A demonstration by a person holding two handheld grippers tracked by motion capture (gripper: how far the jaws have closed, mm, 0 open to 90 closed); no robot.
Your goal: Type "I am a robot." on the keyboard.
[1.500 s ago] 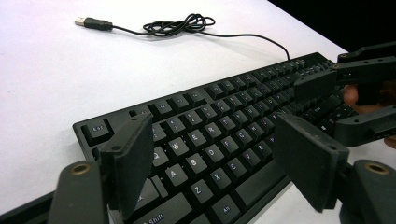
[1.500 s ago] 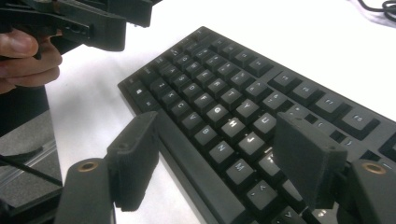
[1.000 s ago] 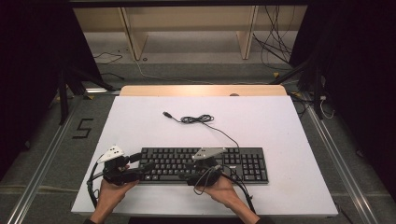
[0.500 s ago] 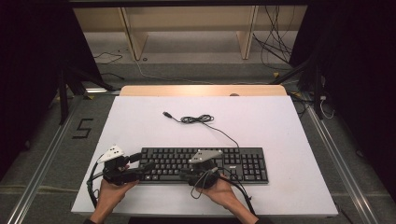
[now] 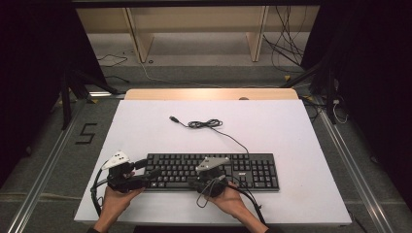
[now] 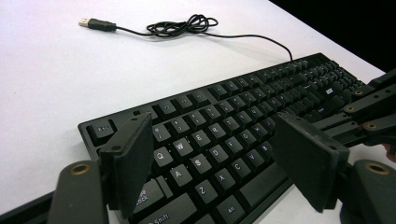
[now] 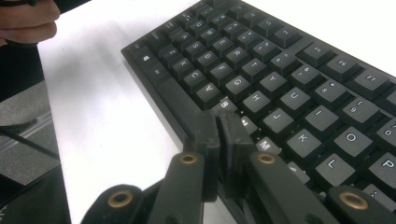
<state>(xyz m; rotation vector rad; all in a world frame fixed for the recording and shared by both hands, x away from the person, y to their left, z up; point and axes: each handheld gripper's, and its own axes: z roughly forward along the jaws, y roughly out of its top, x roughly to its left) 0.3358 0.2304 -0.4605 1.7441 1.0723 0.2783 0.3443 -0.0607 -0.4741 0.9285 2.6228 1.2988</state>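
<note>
A black keyboard [image 5: 243, 167] lies near the table's front edge, its thin cable [image 5: 204, 124] coiled behind it and ending in a USB plug [image 5: 173, 118]. My left gripper [image 5: 150, 172] is open at the keyboard's left end, its pads [image 6: 128, 158] standing wide apart above the letter keys [image 6: 224, 126]. My right gripper [image 5: 193, 180] hovers over the front edge near the middle, pointing left. Its jaws have just been closing and now its pads [image 7: 218, 126] meet above the B and N keys [image 7: 280, 74] with nothing between them.
The white table top [image 5: 272, 121] has a wooden strip [image 5: 209, 93] along its far edge. Behind it stand a wooden shelf frame [image 5: 194, 29] and loose cables on the floor. The right gripper's linkage [image 6: 369, 107] shows at the right of the left gripper view.
The right gripper's jaws have come together over the keyboard's front edge. Both hands stay where they were, and the keyboard and its cable have not moved.
</note>
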